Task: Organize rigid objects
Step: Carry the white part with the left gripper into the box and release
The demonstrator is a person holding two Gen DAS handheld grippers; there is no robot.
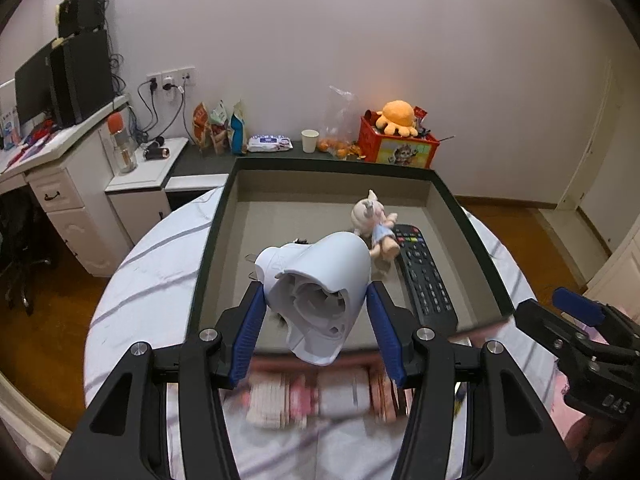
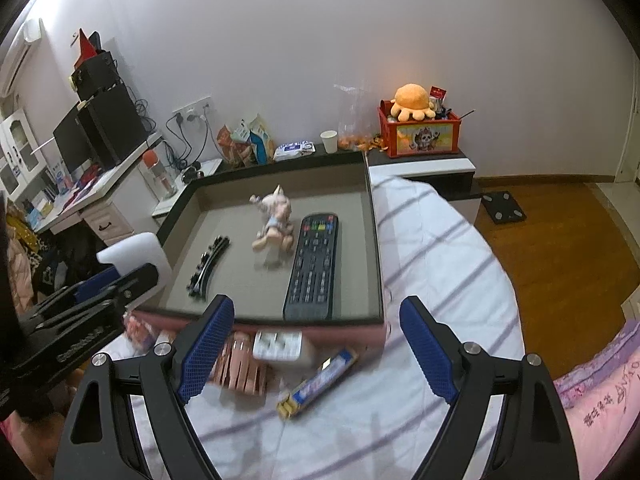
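Note:
My left gripper is shut on a white bell-shaped plastic shell, its blue pads pressing both sides, held over the near part of a dark-rimmed tray. In the tray lie a small doll and a black remote. The right wrist view shows the same tray with the doll, the remote and a black curved track piece; the white shell shows at the left. My right gripper stands open and empty just before the tray's near edge.
On the striped bedsheet before the tray lie pink clips, a white blister pack and a blue-and-yellow box. Behind stands a red crate with an orange plush, a paper cup and snack bags. A desk is at left, wooden floor at right.

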